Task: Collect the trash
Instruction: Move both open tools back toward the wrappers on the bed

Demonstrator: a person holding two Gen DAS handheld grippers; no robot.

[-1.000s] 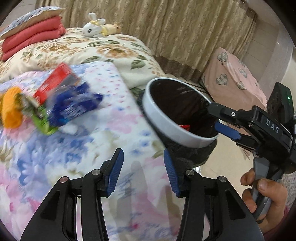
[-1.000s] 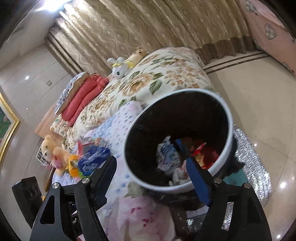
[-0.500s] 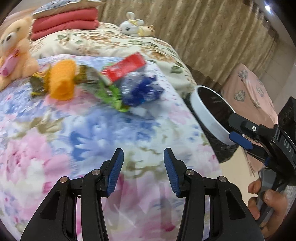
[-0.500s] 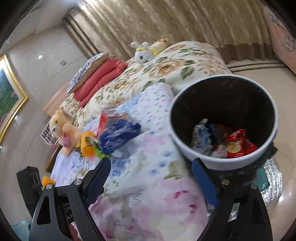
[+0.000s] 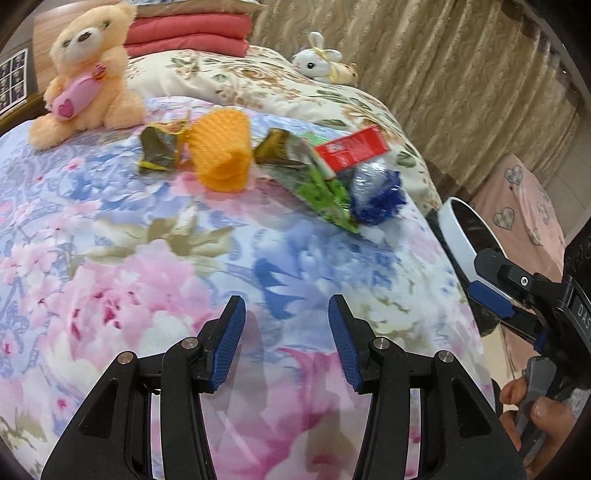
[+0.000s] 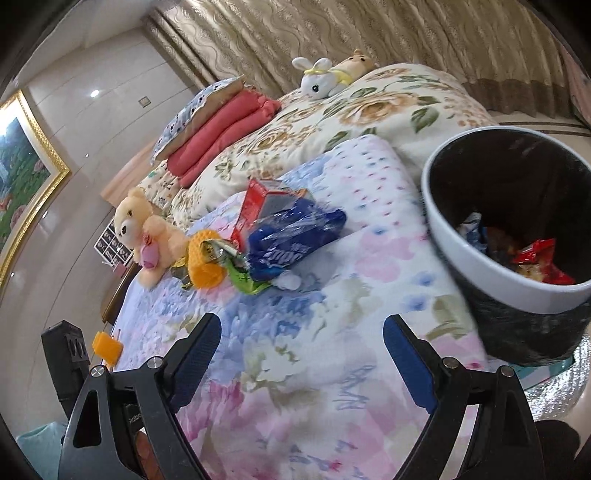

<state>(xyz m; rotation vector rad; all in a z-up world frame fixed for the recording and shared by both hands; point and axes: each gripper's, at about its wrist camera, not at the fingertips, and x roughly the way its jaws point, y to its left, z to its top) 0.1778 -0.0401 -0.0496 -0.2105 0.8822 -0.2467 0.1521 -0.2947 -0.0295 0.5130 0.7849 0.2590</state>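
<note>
A pile of trash lies on the floral bedspread: an orange foam net (image 5: 221,151), green wrappers (image 5: 325,195), a red carton (image 5: 351,147) and a crumpled blue plastic bag (image 5: 376,195). In the right wrist view the same blue bag (image 6: 291,240) and orange net (image 6: 205,264) lie ahead, left of centre. My left gripper (image 5: 286,306) is open over bare bedspread, well short of the pile. My right gripper (image 6: 302,322) is open, its jaws wide apart with nothing between them. The white-rimmed bin (image 6: 480,266) stands at the bed's right edge, with wrappers inside.
A peach teddy bear (image 5: 88,66) sits behind the pile at the left. A white bunny toy (image 5: 317,62) and folded red blankets (image 5: 192,33) lie farther back. Curtains close the far side. A pink heart-patterned cover (image 5: 524,206) is beyond the bin's rim (image 5: 458,236).
Both views have swung left, away from the bin and toward the trash pile, which is now nearer and more central. The right jaws have spread wider. The left jaws kept their gap.
</note>
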